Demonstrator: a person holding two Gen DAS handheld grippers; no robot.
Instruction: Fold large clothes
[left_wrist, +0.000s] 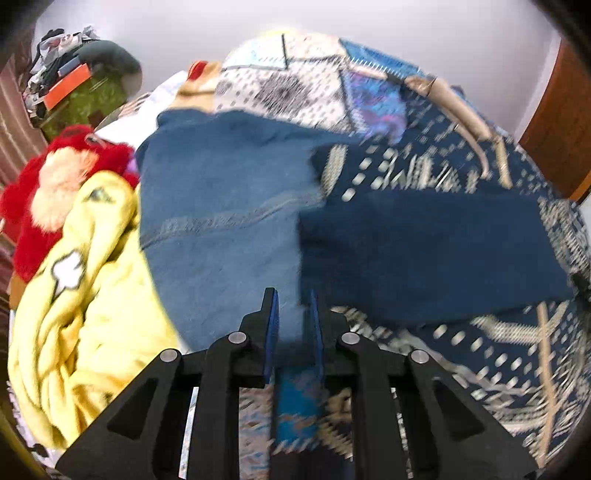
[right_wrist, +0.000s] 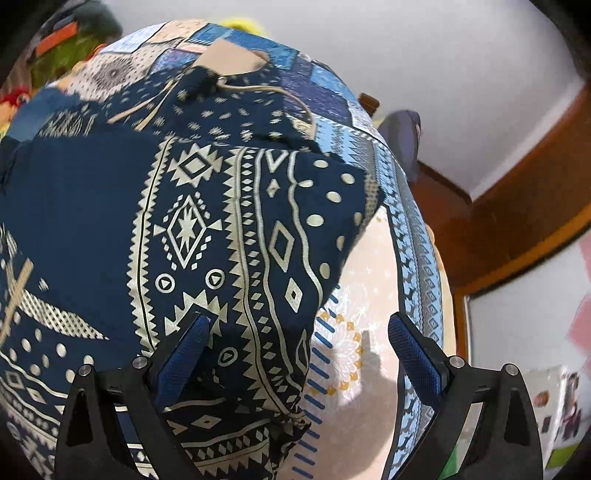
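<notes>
1. Left wrist view, far left: yellow garment (left_wrist: 85, 295) bunched on the bed, red plush toy (left_wrist: 55, 177) behind it.
2. Centre: blue denim garment (left_wrist: 221, 206) spread flat, a dark navy piece (left_wrist: 424, 251) overlapping its right edge.
3. Left tongs (left_wrist: 293, 325): narrow gap, nothing visibly pinched; frame blurred.
4. Right wrist view: navy patterned garment (right_wrist: 207, 236) with white geometric print lies over the patchwork bedspread (right_wrist: 369, 295), drawstring (right_wrist: 266, 90) at its far end.
5. Right tongs (right_wrist: 295, 332): wide, straddling the garment's right edge, pads not pressing on it.
</notes>
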